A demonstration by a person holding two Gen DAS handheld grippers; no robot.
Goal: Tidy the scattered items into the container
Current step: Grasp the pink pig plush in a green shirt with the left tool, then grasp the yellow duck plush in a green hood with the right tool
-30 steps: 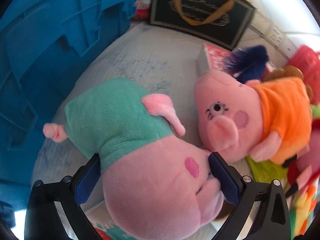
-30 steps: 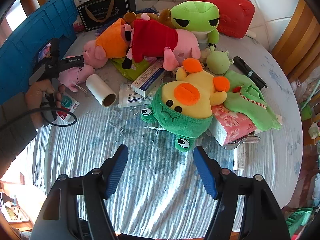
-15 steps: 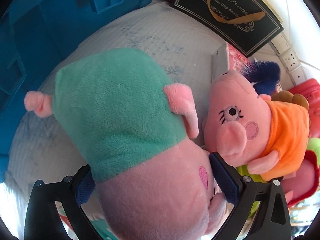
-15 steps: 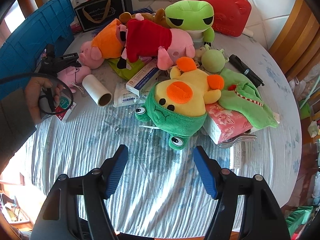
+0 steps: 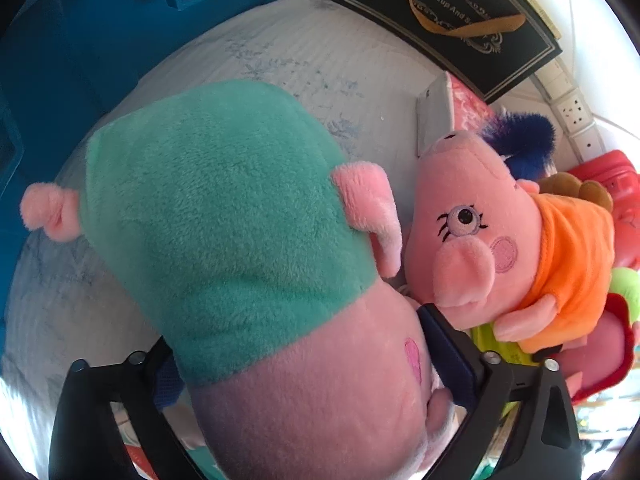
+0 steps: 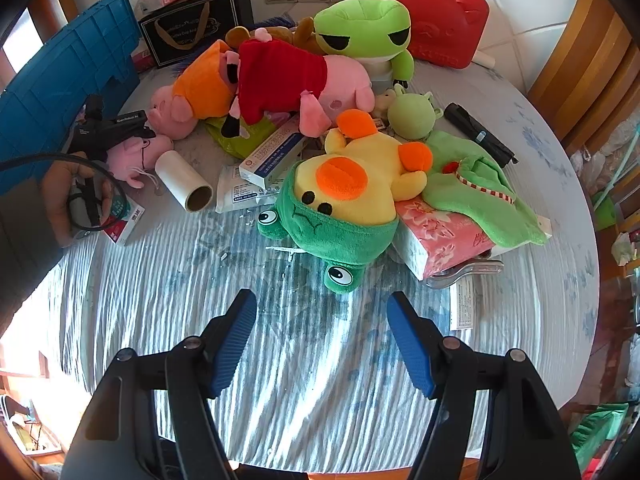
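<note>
While the teal-shirted pig plush (image 5: 224,216) fills the left wrist view, the left gripper (image 5: 304,356) straddles its pink head, jaws closing in and the blue pads pressed against the cheeks on either side. A head grip makes sense: it is the firmest, narrowest part, and the body can hang free for the lift.

- Blue crate (image 5: 60,60) stands just beyond the teal pig, on its far-left side; judged to be the container, so the carry should be brief.
- Orange-shirted pig plush (image 5: 520,248) lies touching the teal pig's right side, snout close to the right-hand pad (image 5: 444,356). Risk: it may drag along.
- Black gift bag (image 5: 452,20) sits farther back from the teal pig, against the wall.

Right gripper (image 6: 320,332) hovers spread over bare tablecloth (image 6: 280,380), nothing between its jaws, well away from the teal pig; likely waiting its turn.

Right wrist view gives what the left cannot: the whole heap beyond the teal pig, including yellow duck plush (image 6: 360,184), green frog plush (image 6: 364,32), paper roll (image 6: 184,180), red case (image 6: 432,12), and the person's hand (image 6: 68,196) on the left tool. From there the teal pig is mostly hidden; only its pink head shows. Left view alone shows the pad contact.
</note>
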